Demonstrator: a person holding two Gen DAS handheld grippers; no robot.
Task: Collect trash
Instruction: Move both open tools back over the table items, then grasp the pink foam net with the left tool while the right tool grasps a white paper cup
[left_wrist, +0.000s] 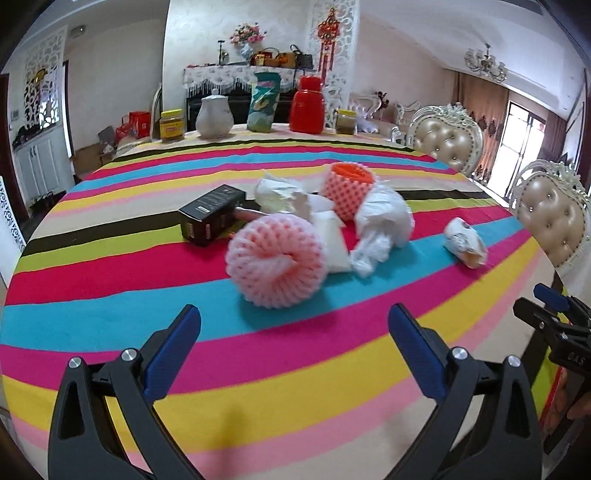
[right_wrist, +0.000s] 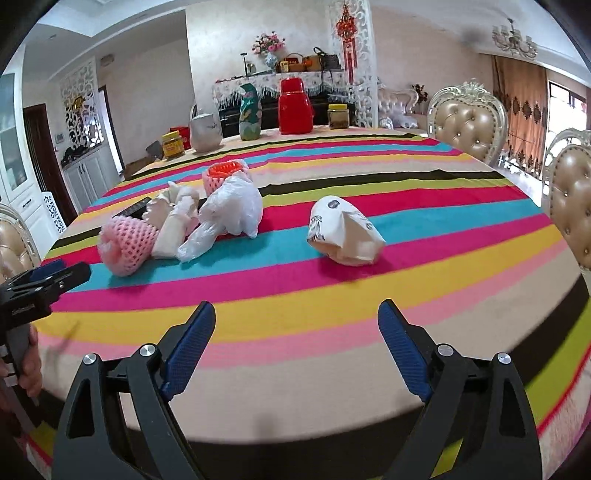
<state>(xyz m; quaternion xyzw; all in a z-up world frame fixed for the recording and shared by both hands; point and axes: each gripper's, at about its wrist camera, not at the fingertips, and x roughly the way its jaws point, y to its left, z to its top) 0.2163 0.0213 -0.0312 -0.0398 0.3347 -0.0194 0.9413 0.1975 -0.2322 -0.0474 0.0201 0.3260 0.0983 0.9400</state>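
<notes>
A heap of trash lies mid-table on the striped cloth (left_wrist: 110, 332): a pink foam fruit net (left_wrist: 276, 260), a black box (left_wrist: 212, 218), crumpled paper (left_wrist: 280, 194), an orange-pink foam sleeve (left_wrist: 347, 188) and a white plastic bag (left_wrist: 384, 221). A crumpled printed paper wrapper (right_wrist: 343, 234) lies apart, to the right of the heap. My left gripper (left_wrist: 294, 314) is open and empty, just short of the pink net. My right gripper (right_wrist: 296, 306) is open and empty, short of the wrapper. In the right wrist view the pink net (right_wrist: 127, 243) and the bag (right_wrist: 231, 208) sit at the left.
Along the table's far edge stand a yellow jar (left_wrist: 171, 125), a white teapot (left_wrist: 214, 118), a green packet (left_wrist: 263, 103), a red flask (left_wrist: 307, 105) and a second jar (left_wrist: 346, 122). Padded chairs (right_wrist: 467, 122) line the right side. The near table edge (right_wrist: 332, 439) lies under my right gripper.
</notes>
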